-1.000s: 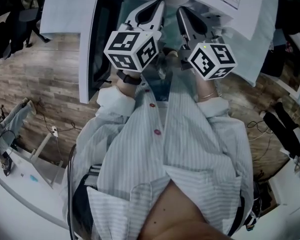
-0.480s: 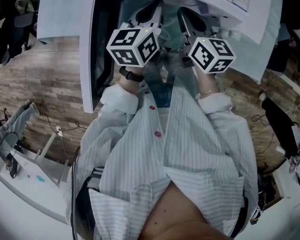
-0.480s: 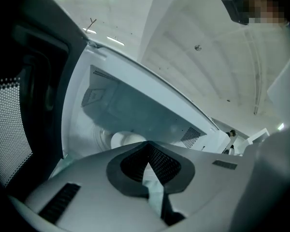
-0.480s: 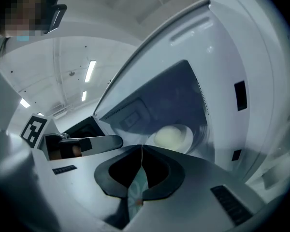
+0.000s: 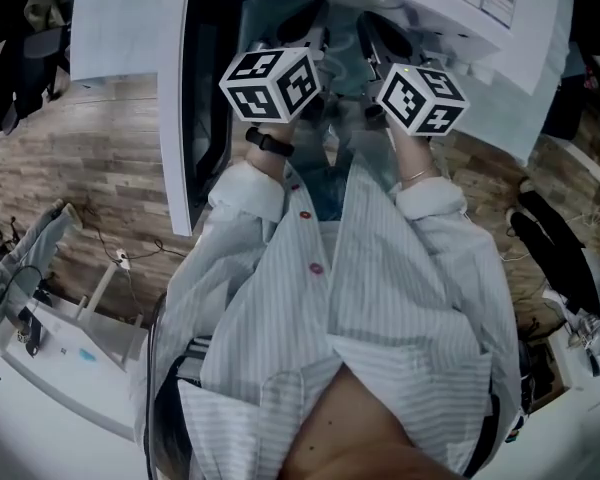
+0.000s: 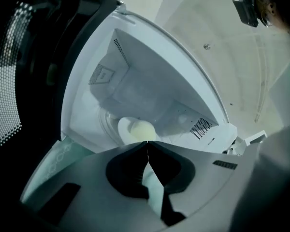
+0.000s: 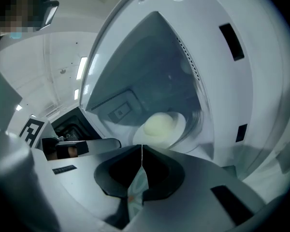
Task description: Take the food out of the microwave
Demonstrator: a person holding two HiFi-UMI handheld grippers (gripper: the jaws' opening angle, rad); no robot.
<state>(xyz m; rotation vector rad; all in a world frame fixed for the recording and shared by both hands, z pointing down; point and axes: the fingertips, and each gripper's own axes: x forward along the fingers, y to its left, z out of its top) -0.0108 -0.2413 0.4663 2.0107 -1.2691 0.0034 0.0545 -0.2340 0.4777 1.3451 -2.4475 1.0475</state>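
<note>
The white microwave (image 5: 460,8) stands open, its door (image 5: 130,28) swung out to the left. Inside it, a pale round piece of food (image 6: 142,128) lies on a white plate (image 6: 123,127); the right gripper view shows the same food (image 7: 159,124) on its plate (image 7: 180,125). My left gripper (image 5: 305,26) and right gripper (image 5: 380,33) are held side by side before the opening, pointing in. Both are shut, their jaws meeting with nothing between them, in the left gripper view (image 6: 147,146) and the right one (image 7: 141,149). Neither touches the plate.
The open door's dark window (image 5: 205,88) is close to my left gripper. A wood-pattern floor (image 5: 70,168) lies below, with a white desk (image 5: 40,368) carrying cables at the lower left and dark items (image 5: 560,258) at the right. The person's striped shirt (image 5: 380,298) fills the middle.
Both grippers have sunk together in front of the open microwave and look slightly smaller in the head view. Their jaws have stayed shut.
</note>
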